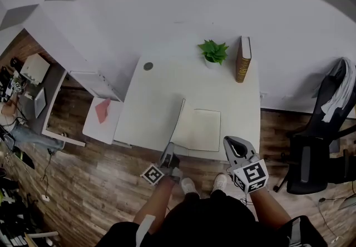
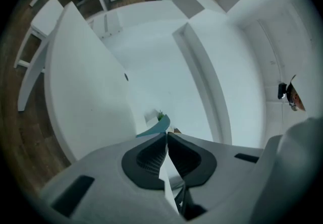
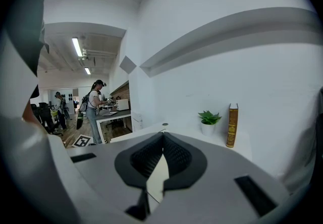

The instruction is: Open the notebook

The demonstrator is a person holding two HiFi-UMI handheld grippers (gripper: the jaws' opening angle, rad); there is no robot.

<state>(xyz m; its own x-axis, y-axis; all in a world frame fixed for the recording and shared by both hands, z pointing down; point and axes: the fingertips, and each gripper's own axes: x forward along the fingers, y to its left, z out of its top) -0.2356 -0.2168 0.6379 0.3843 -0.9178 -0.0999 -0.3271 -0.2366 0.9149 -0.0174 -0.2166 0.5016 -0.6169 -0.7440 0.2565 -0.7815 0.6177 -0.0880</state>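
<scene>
Pinching the cover [image 1: 179, 120] at its near edge, the left tongs [image 1: 168, 154] hold it upright, apparently to fold the notebook [image 1: 203, 129] open. The right tongs [image 1: 235, 144], pressed together and empty, hover clear.

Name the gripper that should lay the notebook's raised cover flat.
Left: the left gripper pinches the teal cover of the cream-paged notebook; the right gripper is shut and empty.

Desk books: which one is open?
The notebook at the front of the desk: it lies flat, pale pages showing, cover raised at its left. The brown book stands upright and shut at the back, beside the plant.
</scene>
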